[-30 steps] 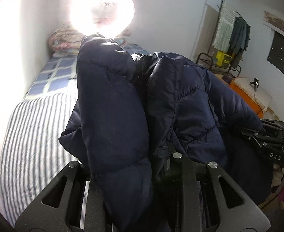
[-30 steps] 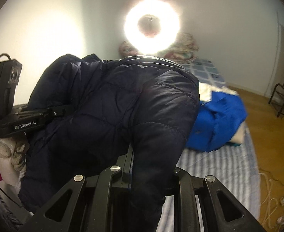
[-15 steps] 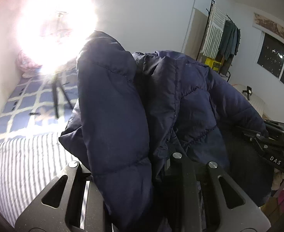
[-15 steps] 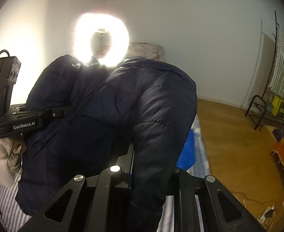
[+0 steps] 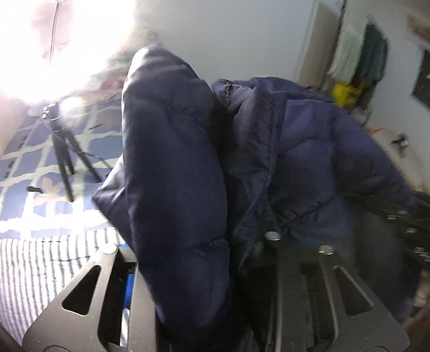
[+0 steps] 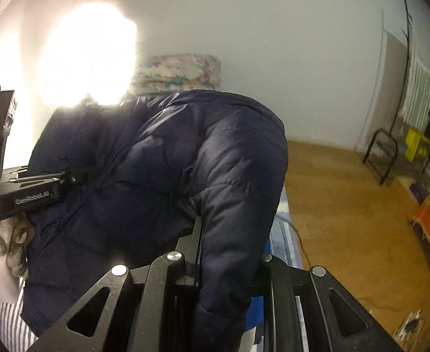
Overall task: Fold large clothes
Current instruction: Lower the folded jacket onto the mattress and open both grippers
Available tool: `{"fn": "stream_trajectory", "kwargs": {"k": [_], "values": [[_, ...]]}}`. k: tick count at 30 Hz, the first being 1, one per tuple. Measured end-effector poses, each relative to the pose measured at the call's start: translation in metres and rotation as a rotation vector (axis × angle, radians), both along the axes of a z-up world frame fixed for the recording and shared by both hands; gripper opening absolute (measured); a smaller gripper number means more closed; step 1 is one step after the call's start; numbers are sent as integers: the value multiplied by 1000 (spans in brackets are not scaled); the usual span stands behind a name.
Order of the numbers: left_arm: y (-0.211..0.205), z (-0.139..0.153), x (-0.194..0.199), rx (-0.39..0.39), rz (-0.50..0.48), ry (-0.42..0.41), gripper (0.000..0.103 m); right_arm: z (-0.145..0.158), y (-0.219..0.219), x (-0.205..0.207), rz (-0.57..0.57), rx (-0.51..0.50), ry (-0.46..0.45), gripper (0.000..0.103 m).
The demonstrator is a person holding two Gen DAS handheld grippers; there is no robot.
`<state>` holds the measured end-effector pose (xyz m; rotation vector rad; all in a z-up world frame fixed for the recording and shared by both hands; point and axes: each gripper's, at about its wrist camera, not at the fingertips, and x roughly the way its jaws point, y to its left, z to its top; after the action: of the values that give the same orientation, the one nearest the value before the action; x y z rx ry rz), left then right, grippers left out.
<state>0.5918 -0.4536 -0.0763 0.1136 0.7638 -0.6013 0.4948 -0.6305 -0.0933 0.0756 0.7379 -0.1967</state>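
Observation:
A dark navy puffer jacket (image 5: 179, 161) hangs in the air between my two grippers, above the bed. My left gripper (image 5: 215, 252) is shut on the jacket; one puffy sleeve bulges up between its fingers and hides the tips. My right gripper (image 6: 215, 252) is shut on another part of the jacket (image 6: 185, 170), a sleeve drooping over its jaws. The right gripper's body shows at the right edge of the left wrist view (image 5: 420, 228). The left gripper's body shows at the left of the right wrist view (image 6: 27, 193).
A striped sheet (image 5: 39, 264) and a blue checked quilt (image 5: 24, 158) cover the bed. A small tripod (image 5: 62, 146) with a glaring ring light stands on the quilt. A blue garment (image 6: 258, 308) lies under the jacket. Wooden floor (image 6: 346, 205) and a clothes rack (image 6: 420, 102) lie right.
Both grippers have swung right with the jacket held up; the ring light slid left in both views, and the tripod and more floor have come into sight. The grips are unchanged.

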Motion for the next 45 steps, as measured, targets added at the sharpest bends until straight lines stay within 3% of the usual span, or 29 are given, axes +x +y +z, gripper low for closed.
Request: {"fn": "stream_trajectory", "kwargs": {"k": [2,6,9,11,19,30,38,45], "values": [[-5,-16,16,67,33,35,47,-17,-8,9,-32,34,54,20],[3,-31,28,78,99,27,73,-33,-24,8,-72,63,89,40],[9,-35,33,65,104,44,75,-35,-37,0,-105,60,90,57],[3,-32,37,67,105,41,75,-38,-44,-2,-112,58,103,62],[-9,-20,25,96,75,25,75,-42,-51,-6,-130,54,127,68],[39,5,-14,102,104,-18,75,-17,-28,-41,-153,9,114,68],[103,55,-96,49,82,-16,75,36,18,-100,-146,25,31,70],[158,116,-184,28,67,-101,75,79,79,-165,-123,-17,-14,72]]}}
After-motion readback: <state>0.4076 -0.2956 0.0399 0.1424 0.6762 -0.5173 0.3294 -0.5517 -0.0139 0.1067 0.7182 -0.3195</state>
